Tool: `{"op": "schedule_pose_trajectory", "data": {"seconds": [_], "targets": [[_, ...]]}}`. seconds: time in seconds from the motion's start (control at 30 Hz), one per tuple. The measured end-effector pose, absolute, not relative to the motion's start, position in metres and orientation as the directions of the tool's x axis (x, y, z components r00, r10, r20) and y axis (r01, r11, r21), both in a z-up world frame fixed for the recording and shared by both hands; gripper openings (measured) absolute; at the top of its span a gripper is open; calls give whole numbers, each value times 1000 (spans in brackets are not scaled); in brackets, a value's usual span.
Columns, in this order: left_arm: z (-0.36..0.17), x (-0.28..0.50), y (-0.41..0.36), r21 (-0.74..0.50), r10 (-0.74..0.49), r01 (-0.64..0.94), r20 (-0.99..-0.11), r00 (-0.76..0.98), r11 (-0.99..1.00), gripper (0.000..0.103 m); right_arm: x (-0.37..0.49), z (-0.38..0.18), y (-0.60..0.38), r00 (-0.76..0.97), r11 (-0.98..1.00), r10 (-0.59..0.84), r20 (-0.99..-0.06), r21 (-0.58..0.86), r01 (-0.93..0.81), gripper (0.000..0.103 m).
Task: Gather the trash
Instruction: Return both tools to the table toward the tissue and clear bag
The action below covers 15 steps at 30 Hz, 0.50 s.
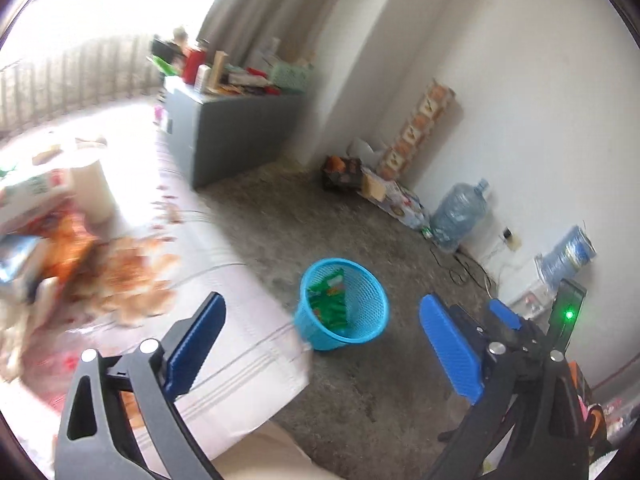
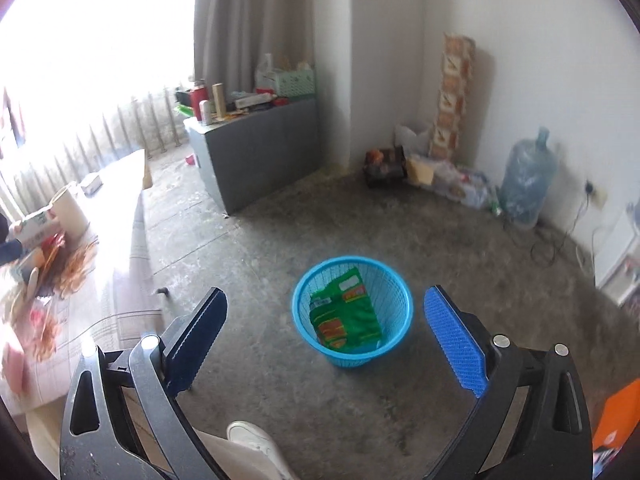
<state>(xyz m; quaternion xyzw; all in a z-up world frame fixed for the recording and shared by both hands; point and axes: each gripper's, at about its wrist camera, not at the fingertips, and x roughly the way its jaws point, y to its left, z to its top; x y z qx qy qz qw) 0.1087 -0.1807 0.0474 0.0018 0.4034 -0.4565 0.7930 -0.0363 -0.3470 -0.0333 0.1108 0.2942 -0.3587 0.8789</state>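
On the concrete floor, a blue mesh wastebasket [image 2: 352, 312] holds a green snack packet [image 2: 346, 316], its print unreadable. Left gripper [image 1: 322, 344] and right gripper [image 2: 326, 340] hover above, fingers wide, empty.

Both grippers [image 1: 320, 344] [image 2: 324, 340]: black frames, blue ribbed jaws, silver screws; white shoe [image 2: 256, 444].

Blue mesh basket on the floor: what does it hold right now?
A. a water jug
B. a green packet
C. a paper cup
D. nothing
B: a green packet with orange labels stands tilted inside the blue mesh basket, seen from both wrist views.
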Motion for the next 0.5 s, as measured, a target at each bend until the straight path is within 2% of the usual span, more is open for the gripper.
{"op": "schedule_pose_trajectory", "data": {"seconds": [0.23, 0.5], "targets": [[62, 104, -85, -384, -697, 627, -606, 383, 678, 97, -18, -7, -302, 658, 815, -521, -543, -89, 572, 95], [74, 88, 11, -351, -635, 541, -551, 541, 765, 97, -4, 10, -274, 815, 946, -247, -524, 53, 320, 95]]}}
